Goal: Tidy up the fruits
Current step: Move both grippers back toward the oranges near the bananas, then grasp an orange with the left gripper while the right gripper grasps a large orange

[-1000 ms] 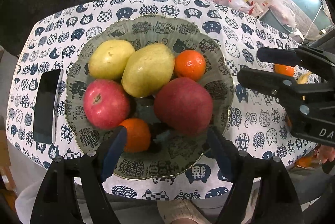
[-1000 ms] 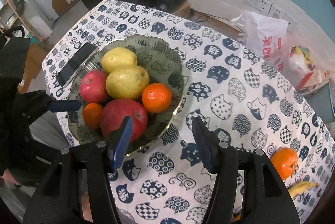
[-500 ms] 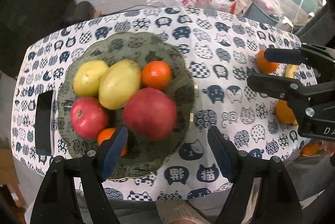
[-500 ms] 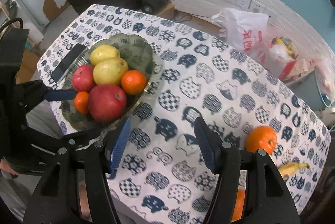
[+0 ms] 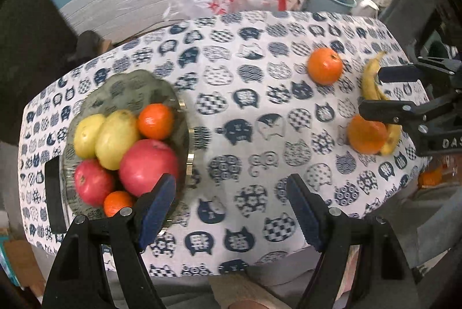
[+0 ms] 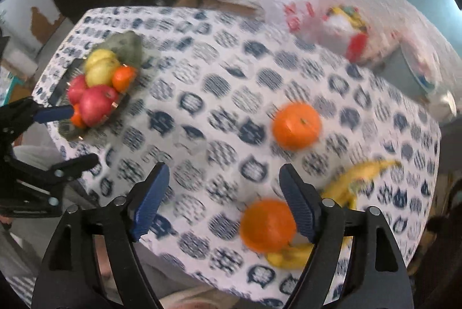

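Cloth (image 5: pixel 245 135) lies bare between bowl (image 5: pixel 184 118) and oranges (image 5: pixel 324 66).

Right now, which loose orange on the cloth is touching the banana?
The nearer orange, by the right gripper's fingers: it lies against the banana. The farther orange sits alone on the cloth, apart from it.

Even, soft indoor light; faint shadows only. Bright glare patch top right in left wrist view. Heavy motion blur across right wrist view (tablecloth (image 6: pixel 219 95) pattern smeared), left view sharper. Strong fisheye bending, dark vignette at edges, both.
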A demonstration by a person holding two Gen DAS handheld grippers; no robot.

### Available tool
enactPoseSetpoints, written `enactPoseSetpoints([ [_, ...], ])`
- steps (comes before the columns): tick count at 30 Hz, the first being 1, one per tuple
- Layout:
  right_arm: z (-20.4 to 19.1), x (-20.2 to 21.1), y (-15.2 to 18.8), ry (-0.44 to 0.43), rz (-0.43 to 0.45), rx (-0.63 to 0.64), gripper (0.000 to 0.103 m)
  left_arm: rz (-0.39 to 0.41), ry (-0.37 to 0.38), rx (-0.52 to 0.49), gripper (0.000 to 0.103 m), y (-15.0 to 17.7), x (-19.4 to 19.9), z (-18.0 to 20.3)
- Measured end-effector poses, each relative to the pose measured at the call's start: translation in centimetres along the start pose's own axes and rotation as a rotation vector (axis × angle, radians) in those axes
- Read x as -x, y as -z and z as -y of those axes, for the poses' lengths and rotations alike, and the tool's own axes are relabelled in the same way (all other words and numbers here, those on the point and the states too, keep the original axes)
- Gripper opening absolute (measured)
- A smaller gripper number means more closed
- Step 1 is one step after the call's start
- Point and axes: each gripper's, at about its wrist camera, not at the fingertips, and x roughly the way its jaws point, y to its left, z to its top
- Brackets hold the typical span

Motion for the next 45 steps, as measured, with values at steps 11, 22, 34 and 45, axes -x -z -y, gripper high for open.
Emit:
enactPoseSetpoints([
  [11,3.3,-2.3,4.2,0.001,-0.086,-0.030,0.079,-0.063,0.012,-0.099,0.080,0.3,-2.0,4.1],
  [22,3.4,-5.9,5.3,0.019,-0.161,0.004,0.079,-0.107,0.007,-0.104,0.080,0.3,-3.8,4.6],
  [34,4.0,-7.6,5.9,0.009,-0.200,-0.003,0.071,-0.130,0.024,-0.095,0.080,-1.0,-5.3,5.1],
  [45,5.0,-6.5,5.4,0.008,-0.143,-0.020,0.069,-0.128,0.025,-0.071,0.080,-2.9,-6.2,5.5],
])
